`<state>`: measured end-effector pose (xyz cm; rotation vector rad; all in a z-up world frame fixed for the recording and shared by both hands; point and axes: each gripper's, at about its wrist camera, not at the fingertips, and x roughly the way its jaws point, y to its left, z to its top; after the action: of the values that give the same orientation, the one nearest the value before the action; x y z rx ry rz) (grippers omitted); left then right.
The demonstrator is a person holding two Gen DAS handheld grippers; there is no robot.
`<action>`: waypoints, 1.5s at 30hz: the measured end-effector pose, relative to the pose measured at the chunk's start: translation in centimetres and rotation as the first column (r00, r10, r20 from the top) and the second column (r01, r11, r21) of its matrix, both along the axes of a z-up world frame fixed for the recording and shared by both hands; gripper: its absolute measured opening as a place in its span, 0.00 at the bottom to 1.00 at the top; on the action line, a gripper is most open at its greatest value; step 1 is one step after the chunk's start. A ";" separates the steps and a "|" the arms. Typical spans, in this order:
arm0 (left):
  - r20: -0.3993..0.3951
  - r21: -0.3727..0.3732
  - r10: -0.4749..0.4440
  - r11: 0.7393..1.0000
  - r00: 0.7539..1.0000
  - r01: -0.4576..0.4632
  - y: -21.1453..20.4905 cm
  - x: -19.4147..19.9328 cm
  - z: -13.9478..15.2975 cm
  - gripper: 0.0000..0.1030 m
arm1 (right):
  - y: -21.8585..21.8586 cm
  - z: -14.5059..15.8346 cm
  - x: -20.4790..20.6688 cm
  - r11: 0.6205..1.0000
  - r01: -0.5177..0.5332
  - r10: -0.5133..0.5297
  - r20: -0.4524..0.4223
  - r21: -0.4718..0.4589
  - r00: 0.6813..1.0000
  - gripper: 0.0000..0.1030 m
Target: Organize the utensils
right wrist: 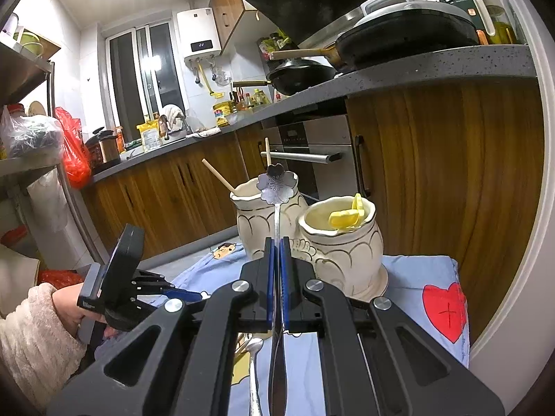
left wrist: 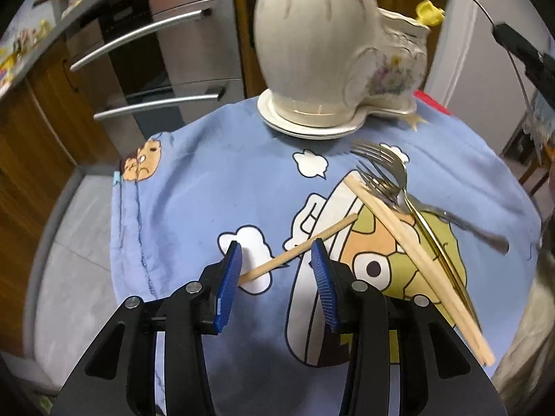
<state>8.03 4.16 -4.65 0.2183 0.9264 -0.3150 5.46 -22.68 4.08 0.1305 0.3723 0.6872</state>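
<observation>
Wooden chopstick (left wrist: 300,249) lies between left gripper's (left wrist: 277,267) ribbed blue pads (left wrist: 230,277).

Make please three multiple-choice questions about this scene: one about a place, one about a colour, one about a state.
1. Where does the single chopstick lie?
A. inside a jar
B. on the cloth, between the open fingers of the left gripper
C. on the floor

2. What colour is the tablecloth mainly?
A. blue
B. green
C. black

3. What state is the right gripper in?
A. wide open
B. shut on nothing
C. shut on the flower-ended utensil

Answers: 1 B, the stick crosses the gap between the pads. 2 A, light blue with cartoon prints. 3 C, its stem runs between the closed pads.
</observation>
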 end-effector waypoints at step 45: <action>-0.057 0.116 0.197 0.975 0.979 -0.190 -2.8 0.1 0.6 0.07 | -0.2 0.6 -1.5 0.999 -0.042 0.042 0.031 0.014 0.999 0.03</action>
<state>8.15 1.34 -4.10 0.2176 1.0257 -0.0913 4.01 -22.83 4.63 0.1267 0.3416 0.7329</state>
